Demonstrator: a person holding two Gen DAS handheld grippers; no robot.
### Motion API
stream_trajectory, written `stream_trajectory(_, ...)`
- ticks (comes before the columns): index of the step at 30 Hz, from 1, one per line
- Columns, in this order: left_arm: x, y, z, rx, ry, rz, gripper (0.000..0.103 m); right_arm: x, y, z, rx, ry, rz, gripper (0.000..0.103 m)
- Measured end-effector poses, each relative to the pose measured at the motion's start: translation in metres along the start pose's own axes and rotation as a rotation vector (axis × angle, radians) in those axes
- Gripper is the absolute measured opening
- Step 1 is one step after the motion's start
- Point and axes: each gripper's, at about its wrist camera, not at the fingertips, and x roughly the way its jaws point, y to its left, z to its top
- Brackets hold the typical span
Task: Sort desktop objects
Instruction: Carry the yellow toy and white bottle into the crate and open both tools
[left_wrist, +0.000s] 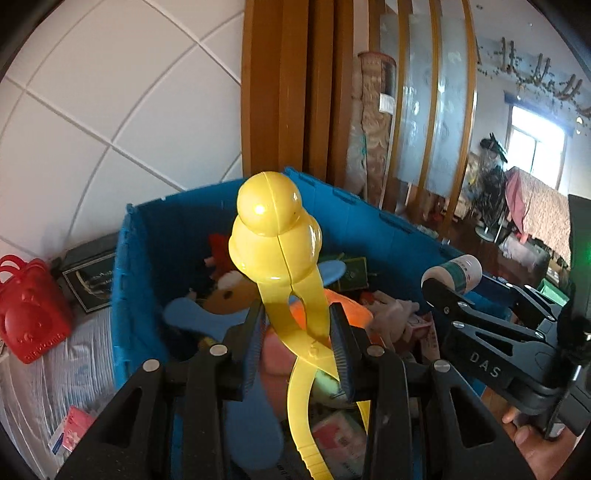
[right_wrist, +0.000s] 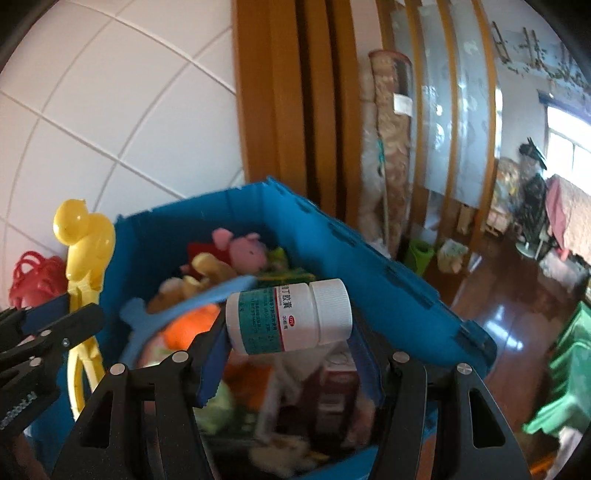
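My left gripper (left_wrist: 297, 314) is shut on the handles of a yellow duck-shaped clamp toy (left_wrist: 275, 229), held upright over a blue plastic bin (left_wrist: 140, 251). My right gripper (right_wrist: 288, 332) is shut on a white pill bottle (right_wrist: 290, 317) with a teal label, lying sideways between the pads above the same blue bin (right_wrist: 369, 258). The right gripper (left_wrist: 443, 280) with its pill bottle (left_wrist: 456, 271) also shows at the right of the left wrist view. At the left edge of the right wrist view I see the yellow toy (right_wrist: 83, 240) and the left gripper (right_wrist: 66, 317).
The bin holds several soft toys, among them a pink plush pig (right_wrist: 245, 251), an orange item (left_wrist: 351, 314) and boxes. A red plastic case (left_wrist: 31, 310) lies left of the bin on a pale cloth. Tiled wall and wooden door frame (left_wrist: 280, 92) stand behind.
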Motion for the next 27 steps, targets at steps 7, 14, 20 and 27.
stream_trajectory(7,0.014,-0.012,-0.005,0.012,0.049,0.028,0.034,0.026,-0.019,-0.009,-0.006,0.046,-0.022,0.06)
stream_trajectory(14,0.019,-0.015,-0.01,0.016,0.083,0.057,0.034,0.037,-0.018,-0.008,-0.055,0.045,-0.076,0.068)
stream_trajectory(20,0.011,-0.011,-0.009,-0.014,0.051,0.079,0.075,0.034,-0.021,-0.008,-0.057,0.038,-0.074,0.103)
stream_trajectory(27,-0.01,-0.004,-0.01,-0.039,-0.011,0.098,0.078,0.021,-0.026,-0.007,-0.03,0.025,-0.074,0.103)
